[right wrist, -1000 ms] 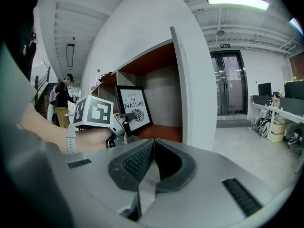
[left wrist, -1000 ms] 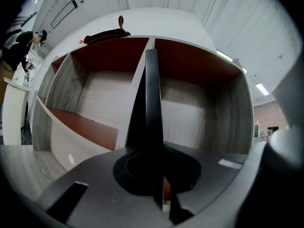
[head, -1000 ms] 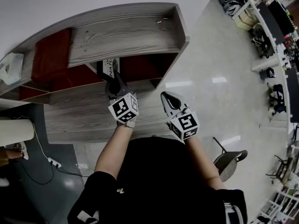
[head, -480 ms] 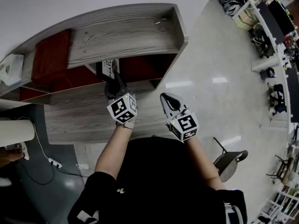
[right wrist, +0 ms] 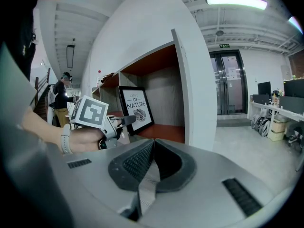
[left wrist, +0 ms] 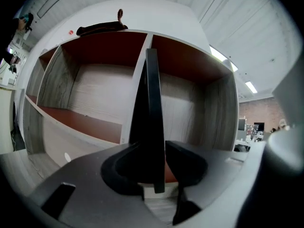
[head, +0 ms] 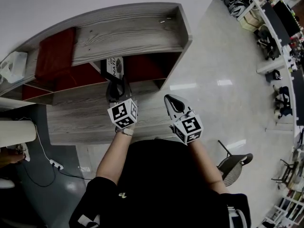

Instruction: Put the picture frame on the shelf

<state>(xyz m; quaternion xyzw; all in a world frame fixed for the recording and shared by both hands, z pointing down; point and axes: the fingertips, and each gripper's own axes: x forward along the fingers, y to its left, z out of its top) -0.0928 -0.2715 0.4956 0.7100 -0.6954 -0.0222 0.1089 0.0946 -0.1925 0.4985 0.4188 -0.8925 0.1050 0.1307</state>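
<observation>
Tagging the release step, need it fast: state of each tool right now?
Left tool: opening, picture frame between its jaws, no longer gripped.
Right tool: closed, empty.

Open office; desks (right wrist: 266, 110) with monitors (right wrist: 262, 88); glass doors (right wrist: 231, 82).

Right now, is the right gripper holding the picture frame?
No, the right gripper has its jaws shut together with nothing between them, and the picture frame stands on the shelf.
</observation>
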